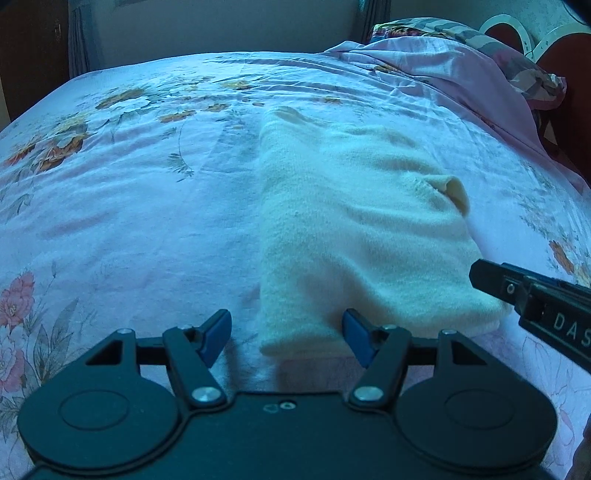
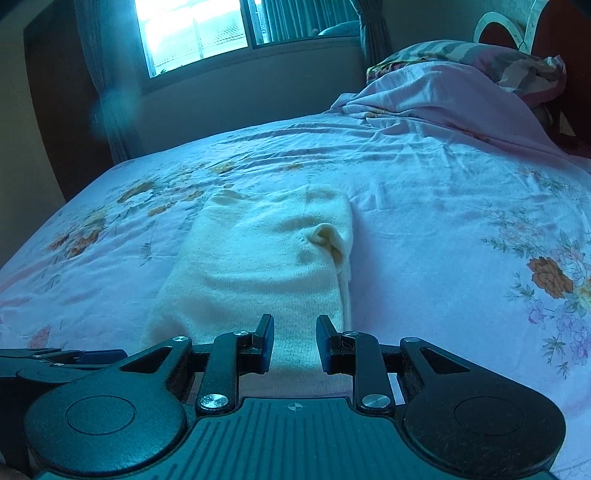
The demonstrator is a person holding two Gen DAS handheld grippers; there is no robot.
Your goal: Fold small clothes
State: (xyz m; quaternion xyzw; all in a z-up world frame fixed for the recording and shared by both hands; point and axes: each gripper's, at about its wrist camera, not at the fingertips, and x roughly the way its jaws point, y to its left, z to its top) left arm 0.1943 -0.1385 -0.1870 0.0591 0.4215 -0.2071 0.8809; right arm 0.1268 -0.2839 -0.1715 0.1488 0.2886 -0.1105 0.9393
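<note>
Left wrist view: nearest the camera is the left claw (image 1: 286, 338), its blue pads spread wide and holding nothing. The near left corner of a cream garment (image 1: 351, 229) lies between them, one pad over the sheet, the other over the knit; whether either touches the cloth I cannot tell. The garment lies flat on the bed (image 1: 129, 206), already folded into a long strip running from the claw away toward the far side, with a small cuff or collar opening (image 1: 452, 192) turned up on its right edge. At the right, the tip of the right claw (image 1: 484, 275) pokes in over the garment's near right corner. A crumpled pink blanket (image 1: 443, 74) and a pillow sit far right.

Right wrist view: nearest is the right claw (image 2: 294, 341), jaws apart with a narrow gap, nothing pinched; the garment's (image 2: 258, 266) near edge shows through the gap, seemingly below the pads. The left claw's (image 2: 74, 358) side shows at the near left. A window (image 2: 192, 29) is on the far wall.

The knit looks soft, light and limp, fluffy enough not to slip. It will sag and drag on the sheet, so I judge the two near corners the best hold, pinching all layers together for the next fold toward the far end.
</note>
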